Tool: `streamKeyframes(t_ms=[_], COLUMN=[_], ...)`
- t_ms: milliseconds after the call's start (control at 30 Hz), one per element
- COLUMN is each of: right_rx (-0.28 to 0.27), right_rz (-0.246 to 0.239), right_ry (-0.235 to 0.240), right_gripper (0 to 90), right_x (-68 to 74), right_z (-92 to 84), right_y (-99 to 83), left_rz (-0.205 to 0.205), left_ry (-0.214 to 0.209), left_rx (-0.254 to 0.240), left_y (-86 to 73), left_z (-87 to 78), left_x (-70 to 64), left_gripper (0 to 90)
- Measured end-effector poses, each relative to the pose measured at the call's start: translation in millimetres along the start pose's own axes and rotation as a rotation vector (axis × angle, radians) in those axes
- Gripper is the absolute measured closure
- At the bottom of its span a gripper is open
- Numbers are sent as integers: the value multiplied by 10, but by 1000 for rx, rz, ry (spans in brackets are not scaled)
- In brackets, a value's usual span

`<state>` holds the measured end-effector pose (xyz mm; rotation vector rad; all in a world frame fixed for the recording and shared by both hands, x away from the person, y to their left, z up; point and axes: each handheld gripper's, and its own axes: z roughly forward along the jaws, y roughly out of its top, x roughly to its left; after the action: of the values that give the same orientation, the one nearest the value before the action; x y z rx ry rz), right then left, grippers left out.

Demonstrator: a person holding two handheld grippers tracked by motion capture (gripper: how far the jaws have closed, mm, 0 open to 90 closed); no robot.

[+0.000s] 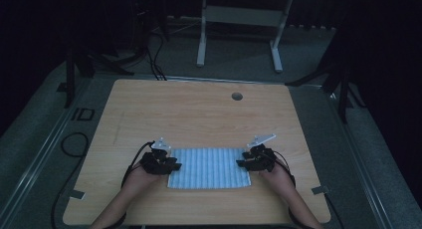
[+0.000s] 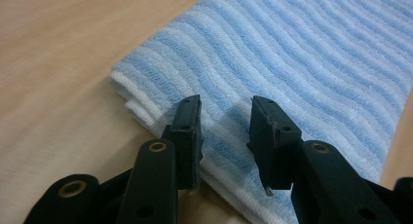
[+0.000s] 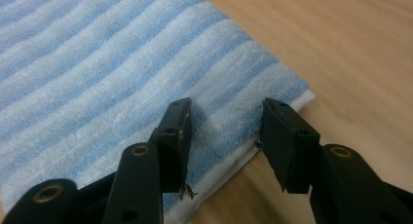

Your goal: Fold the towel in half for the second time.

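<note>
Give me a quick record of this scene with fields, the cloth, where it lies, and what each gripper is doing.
item: blue and white striped towel, folded in layers, lying flat
surface: wooden table, towel near the person's edge
left gripper: at the towel's left edge, jaws apart over the cloth, nothing pinched
right gripper: at the towel's right edge, jaws apart over the cloth near a corner, nothing pinched
towel edge: white layered hem visible in the left gripper view
other: round hole at the table's far side
</note>
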<state>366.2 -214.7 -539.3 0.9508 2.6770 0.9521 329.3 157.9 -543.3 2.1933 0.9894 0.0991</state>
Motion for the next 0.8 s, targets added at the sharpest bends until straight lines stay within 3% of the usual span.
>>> streamKeyframes(t_ms=[233, 400, 800], right_rx=[-10, 0, 12], right_rz=[16, 25, 60], right_ry=[-16, -22, -51], right_gripper=[541, 537, 529], right_x=[-120, -199, -371], right_z=[124, 209, 374], right_y=[158, 289, 539], left_rz=[-20, -22, -54], left_ry=[16, 70, 88], left_rx=[-13, -11, -11], left_y=[92, 200, 408], left_z=[34, 75, 152], left_x=[201, 326, 657], left_gripper=[643, 643, 642])
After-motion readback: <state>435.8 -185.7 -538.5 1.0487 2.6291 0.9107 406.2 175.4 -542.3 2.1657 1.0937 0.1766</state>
